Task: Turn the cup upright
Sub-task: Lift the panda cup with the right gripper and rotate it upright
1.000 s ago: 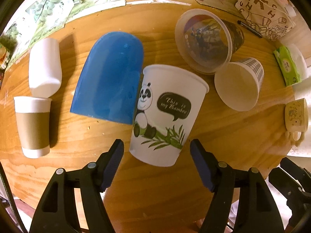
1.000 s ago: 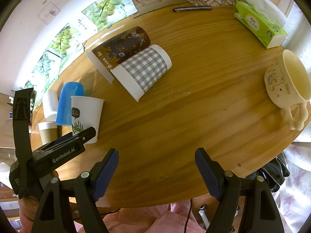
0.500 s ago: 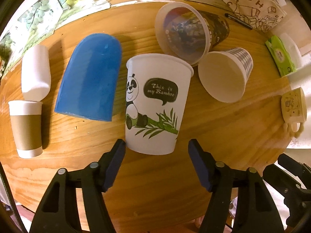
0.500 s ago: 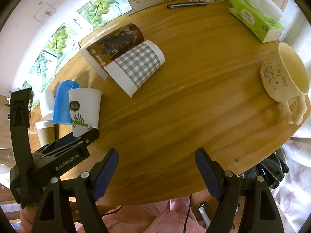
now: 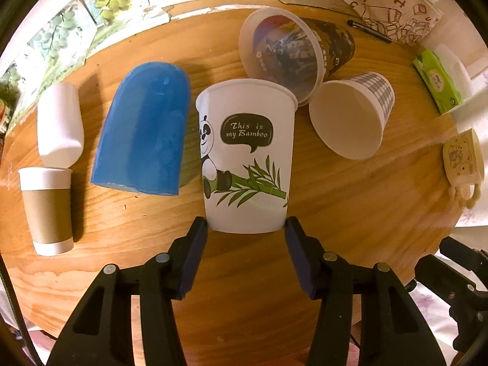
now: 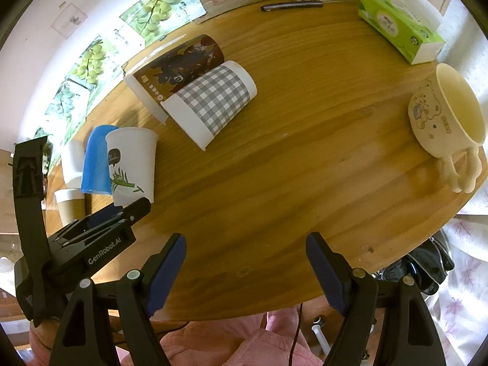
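A white paper cup with a panda and bamboo print stands upright on the round wooden table, mouth up. My left gripper has its fingertips right at the two sides of the cup's base, jaws spread about the cup's width; whether they press it is unclear. The same cup shows in the right wrist view, with the left gripper in front of it. My right gripper is open and empty above the table's near edge.
A blue cup and a white cup stand upside down at left, beside an upright brown-sleeved cup. A dark printed cup and a checked cup lie on their sides. A cream mug and tissue pack sit at right.
The panda cup went from tilted to standing straight. My left gripper's jaws narrowed and moved up to the cup's base. The right gripper barely moved.
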